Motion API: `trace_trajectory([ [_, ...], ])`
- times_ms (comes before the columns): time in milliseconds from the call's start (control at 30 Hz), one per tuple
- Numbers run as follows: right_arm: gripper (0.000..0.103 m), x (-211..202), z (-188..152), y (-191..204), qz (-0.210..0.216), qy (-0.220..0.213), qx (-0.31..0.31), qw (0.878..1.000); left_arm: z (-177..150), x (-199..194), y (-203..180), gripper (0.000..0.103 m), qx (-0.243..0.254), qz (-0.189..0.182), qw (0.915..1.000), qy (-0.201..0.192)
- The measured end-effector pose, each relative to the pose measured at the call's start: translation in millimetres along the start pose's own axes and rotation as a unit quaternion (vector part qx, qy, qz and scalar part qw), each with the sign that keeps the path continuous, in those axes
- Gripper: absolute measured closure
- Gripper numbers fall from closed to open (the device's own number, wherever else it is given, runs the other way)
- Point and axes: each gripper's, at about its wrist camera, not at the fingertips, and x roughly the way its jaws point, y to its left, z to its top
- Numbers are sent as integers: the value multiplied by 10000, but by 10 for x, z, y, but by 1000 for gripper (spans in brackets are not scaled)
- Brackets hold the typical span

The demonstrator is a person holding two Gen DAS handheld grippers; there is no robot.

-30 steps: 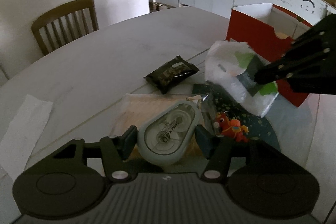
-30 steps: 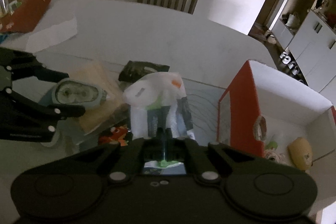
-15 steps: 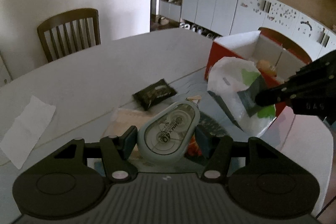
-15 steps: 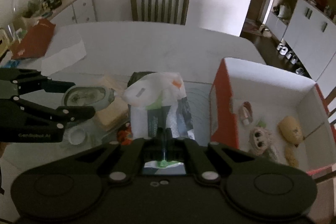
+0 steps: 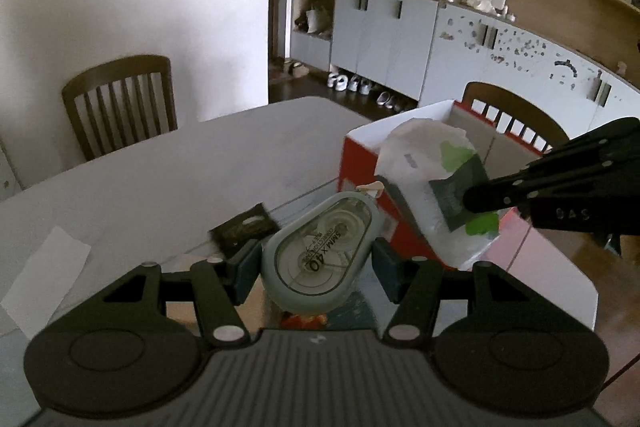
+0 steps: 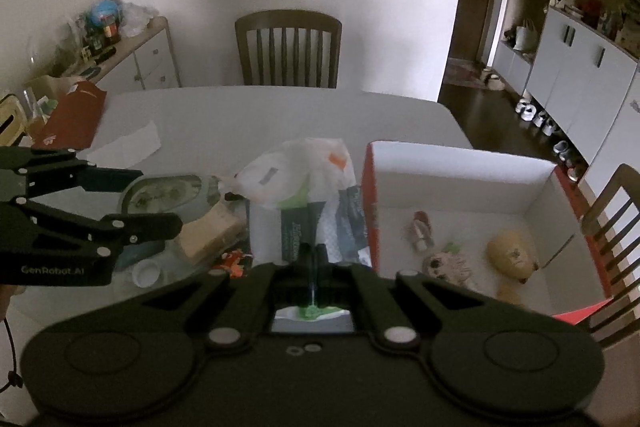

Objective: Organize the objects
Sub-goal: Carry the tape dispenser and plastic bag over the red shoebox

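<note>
My left gripper (image 5: 316, 267) is shut on a grey-green correction tape dispenser (image 5: 320, 255) and holds it in the air above the table; it also shows in the right wrist view (image 6: 168, 195). My right gripper (image 6: 314, 255) is shut on a white plastic packet with green and dark print (image 6: 304, 187), lifted just left of the red and white box (image 6: 460, 167). In the left wrist view the packet (image 5: 424, 179) hangs in front of the box (image 5: 360, 175). The box holds small toys (image 6: 444, 263).
On the table lie a dark snack packet (image 5: 244, 227), a tan pad (image 6: 212, 231), an orange toy (image 6: 234, 261), a white cap (image 6: 146, 273) and a paper sheet (image 5: 44, 279). Wooden chairs (image 6: 288, 47) stand around the table. A red folder (image 6: 72, 115) lies far left.
Both grippers have risen well above the table with their objects. The packet has moved toward the box, whose inside now shows.
</note>
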Motion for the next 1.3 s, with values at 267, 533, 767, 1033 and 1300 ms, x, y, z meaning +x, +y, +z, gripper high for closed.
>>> trace_trajectory([
  [267,103,-116,-2,-357,-30,-96,31,9999,199,186,-443,44,146,-4,9999,-27],
  [533,103,-153,-38,-833,-99,-148,100,9998,364,459,-844,44,193,42,9998,4],
  [767,103,-105,-82,-1304,-259,-139,226,9993,515,725,-1210,44,361,30,9993,9],
  [1033,103,5,-143,-1741,-431,-78,329,9985,647,1138,-1558,44,547,62,9983,174],
  [1300,103,211,-166,-2048,-462,126,434,9979,718,1497,-1765,44,811,157,9958,385],
])
